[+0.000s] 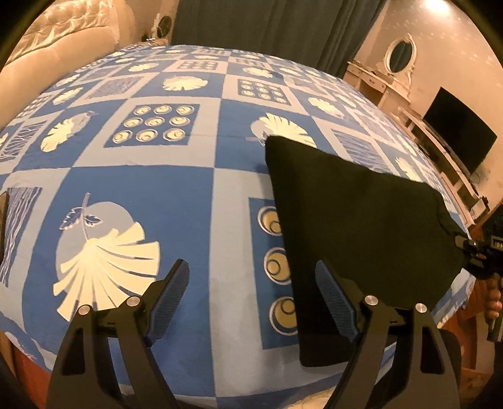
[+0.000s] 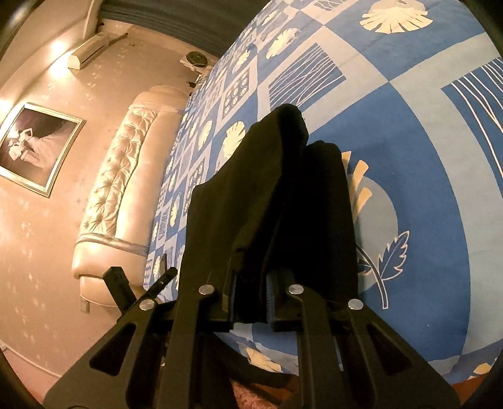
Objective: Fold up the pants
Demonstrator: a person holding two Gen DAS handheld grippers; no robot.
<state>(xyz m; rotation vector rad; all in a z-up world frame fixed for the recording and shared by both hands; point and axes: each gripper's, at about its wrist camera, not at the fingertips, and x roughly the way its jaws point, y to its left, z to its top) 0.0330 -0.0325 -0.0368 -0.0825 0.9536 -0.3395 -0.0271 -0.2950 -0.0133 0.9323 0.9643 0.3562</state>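
The black pants (image 1: 355, 226) lie folded on the blue patterned bedspread (image 1: 141, 176), right of centre in the left wrist view. My left gripper (image 1: 251, 299) is open and empty above the bed, its right finger over the pants' near left edge. My right gripper (image 1: 468, 248) shows at the far right, shut on the pants' right corner. In the right wrist view the right gripper (image 2: 250, 295) is shut on a fold of the black pants (image 2: 276, 188), which run away from the jaws across the bedspread (image 2: 424, 157).
A padded cream headboard (image 2: 116, 192) borders the bed. A TV (image 1: 459, 132) on a low unit and a dresser with an oval mirror (image 1: 399, 56) stand on the right. Dark curtains (image 1: 267, 28) hang behind. The bed's near edge (image 1: 220, 390) is close below.
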